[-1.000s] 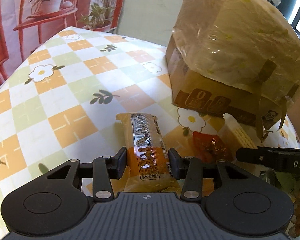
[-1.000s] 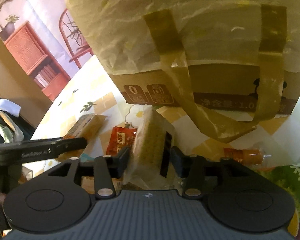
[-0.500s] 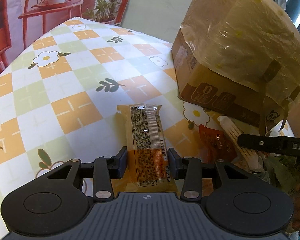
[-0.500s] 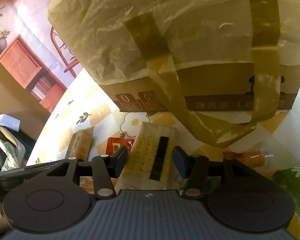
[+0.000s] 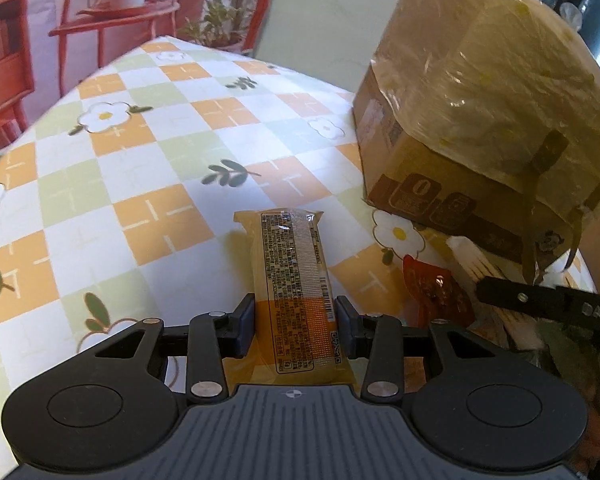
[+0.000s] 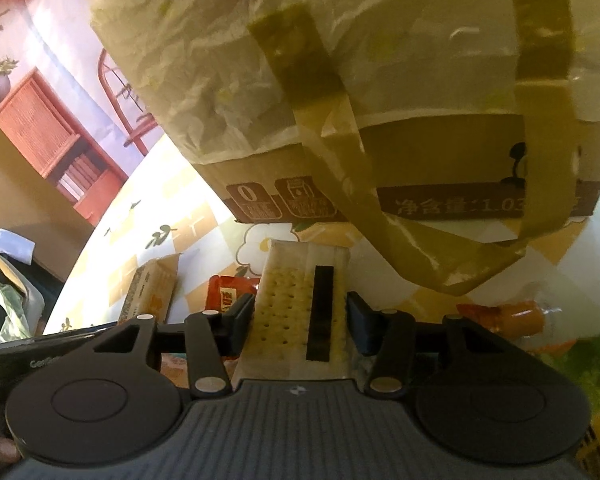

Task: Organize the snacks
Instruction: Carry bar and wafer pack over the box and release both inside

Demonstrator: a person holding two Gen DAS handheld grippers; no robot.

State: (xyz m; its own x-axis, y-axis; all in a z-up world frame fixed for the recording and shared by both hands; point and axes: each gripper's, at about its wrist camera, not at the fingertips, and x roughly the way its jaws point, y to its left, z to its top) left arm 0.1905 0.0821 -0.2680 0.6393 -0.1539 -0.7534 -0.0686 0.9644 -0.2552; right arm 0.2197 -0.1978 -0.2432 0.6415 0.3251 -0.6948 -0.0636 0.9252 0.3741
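Left gripper (image 5: pixel 295 316) grasps the orange snack bar (image 5: pixel 290 264): both pads bear on the long edges of its wrapper near the close end, and most of the bar juts ahead of the fingertips, lying flat on the checked tablecloth (image 5: pixel 160 160). Right gripper (image 6: pixel 300 312) has just been closing its jaws on the cracker packet (image 6: pixel 288 292), which sits between them with each pad against a side, likewise held near the close end.

Both grips sit far back on long, soft packets, so I would expect the front ends to droop on lifting. Raise each one slowly and level, and squeeze no harder on the crackers, which look easy to crush.

Just off the right gripper's left finger lies a red sachet (image 6: pixel 224 292); lift straight up so it is not dragged along. Ahead of both grippers and close by stands the cardboard box (image 5: pixel 412 196) under a draped plastic bag (image 5: pixel 500 80), whose handle loop hangs just above the crackers' far end. Draw the packet back before swinging it, or it may catch.
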